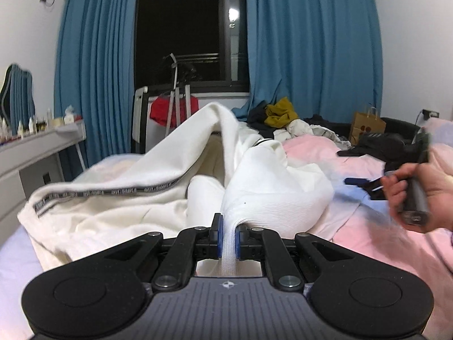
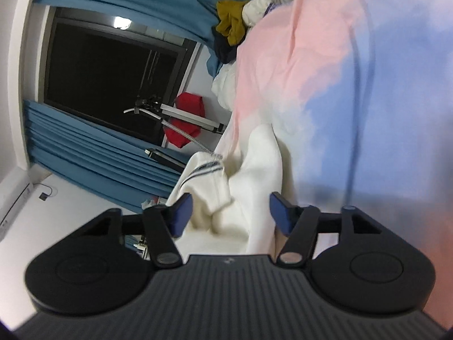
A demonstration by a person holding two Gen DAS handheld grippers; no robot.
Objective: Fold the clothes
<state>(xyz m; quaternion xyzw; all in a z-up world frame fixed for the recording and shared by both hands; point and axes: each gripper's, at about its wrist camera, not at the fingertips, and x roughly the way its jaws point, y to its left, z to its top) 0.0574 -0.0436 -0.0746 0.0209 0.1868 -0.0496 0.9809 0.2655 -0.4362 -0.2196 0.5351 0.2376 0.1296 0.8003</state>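
A white garment [image 1: 119,195] with a dark printed band lies bunched on the bed, partly lifted into a ridge. My left gripper [image 1: 228,231] is shut on a ribbed white edge of it, the cloth pinched between the blue pads. My right gripper [image 1: 365,184] shows at the right of the left wrist view, held in a hand above the pink sheet. In the right wrist view, rolled sideways, my right gripper [image 2: 230,211] is open and empty, with the white garment [image 2: 249,175] lying between and beyond its fingers.
The bed has a pink and blue sheet [image 1: 354,226]. A pile of other clothes [image 1: 280,116] and a brown paper bag [image 1: 366,126] lie at its far side. A shelf with bottles [image 1: 36,133] stands left. Blue curtains [image 1: 311,42] frame a dark window.
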